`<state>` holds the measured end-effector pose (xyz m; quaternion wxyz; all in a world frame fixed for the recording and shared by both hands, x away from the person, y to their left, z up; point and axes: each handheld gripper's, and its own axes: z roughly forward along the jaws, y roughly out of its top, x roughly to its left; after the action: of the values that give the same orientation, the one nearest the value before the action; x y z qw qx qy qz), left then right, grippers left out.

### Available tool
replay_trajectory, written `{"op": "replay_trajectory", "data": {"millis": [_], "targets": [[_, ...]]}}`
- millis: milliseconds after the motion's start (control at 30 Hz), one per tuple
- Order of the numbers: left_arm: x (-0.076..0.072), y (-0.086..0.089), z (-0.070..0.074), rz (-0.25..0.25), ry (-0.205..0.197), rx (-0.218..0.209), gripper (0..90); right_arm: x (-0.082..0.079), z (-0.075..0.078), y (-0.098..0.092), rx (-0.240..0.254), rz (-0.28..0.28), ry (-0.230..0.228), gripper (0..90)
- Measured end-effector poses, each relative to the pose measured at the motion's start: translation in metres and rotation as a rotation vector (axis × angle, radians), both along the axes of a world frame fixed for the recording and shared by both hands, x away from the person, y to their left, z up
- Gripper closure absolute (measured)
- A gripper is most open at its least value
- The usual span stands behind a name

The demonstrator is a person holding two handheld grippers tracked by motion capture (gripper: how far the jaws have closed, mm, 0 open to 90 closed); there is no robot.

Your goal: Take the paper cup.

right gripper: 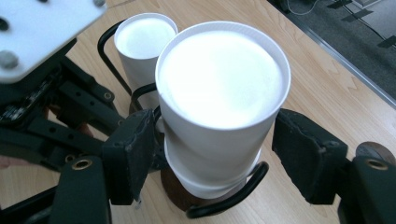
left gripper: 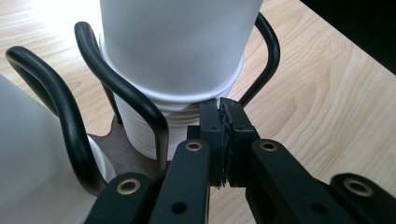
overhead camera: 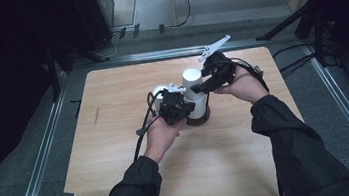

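Cups in a wire holder (left gripper: 140, 100), mid-surface (overhead camera: 110, 85) and a touch toward the far edge: a stack of white foam cups (right gripper: 219, 107) stands in it, a second cup (right gripper: 142, 39) just beside. Right tool (right gripper: 215, 149) is spread wide around the top cup, pads not clearly touching. Left tool (left gripper: 223, 126) is pinched closed at the stack's ribbed rim.

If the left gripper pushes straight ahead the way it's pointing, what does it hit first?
Most likely the stack of white cups: the left gripper, jaws shut, points at the ribbed rims just ahead. Contact may already exist; the depth is unclear.
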<state>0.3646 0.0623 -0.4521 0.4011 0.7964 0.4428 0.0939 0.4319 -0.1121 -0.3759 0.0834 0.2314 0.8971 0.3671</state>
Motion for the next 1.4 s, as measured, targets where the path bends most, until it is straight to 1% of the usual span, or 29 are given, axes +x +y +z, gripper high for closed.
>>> {"op": "replay_trajectory", "data": {"millis": [100,200,267,333,400,500,767,833,1133,1200,1400], "targets": [[0.0,-0.001,0.0,0.004,0.0,-0.001,88.6,0.003,0.0,0.004,0.0,0.004,0.001,28.4],[0.0,-0.001,0.0,0.002,0.004,0.0,88.6,0.003,0.001,0.007,-0.013,0.01,-0.002,27.6],[0.0,-0.001,0.0,0.003,0.002,0.0,88.6,0.004,0.002,0.01,-0.019,0.013,-0.016,27.6],[0.0,-0.002,0.0,0.005,0.003,-0.002,88.5,0.005,0.003,0.011,-0.019,0.009,-0.013,28.4],[0.0,-0.002,0.0,0.007,0.012,-0.009,88.1,0.006,0.003,0.013,-0.031,0.004,-0.017,30.3],[0.0,-0.002,0.0,0.01,0.008,-0.007,88.1,0.006,0.004,0.013,-0.031,0.0,-0.013,31.9],[0.0,-0.002,0.0,0.011,0.006,-0.011,88.1,0.006,0.006,0.013,-0.035,-0.002,-0.007,32.3],[0.0,-0.002,0.0,0.006,0.006,-0.005,88.1,0.006,0.007,0.014,-0.037,-0.001,-0.009,32.3],[0.0,-0.001,-0.001,0.004,-0.001,-0.01,88.0,0.004,0.018,0.013,-0.034,-0.009,0.003,32.4],[0.0,0.0,-0.001,0.004,0.006,-0.021,87.4,0.004,0.02,0.012,-0.033,-0.005,0.002,32.4],[0.0,0.0,-0.001,0.004,0.004,-0.023,87.3,0.004,0.026,0.012,-0.036,-0.009,0.009,32.5]]}}
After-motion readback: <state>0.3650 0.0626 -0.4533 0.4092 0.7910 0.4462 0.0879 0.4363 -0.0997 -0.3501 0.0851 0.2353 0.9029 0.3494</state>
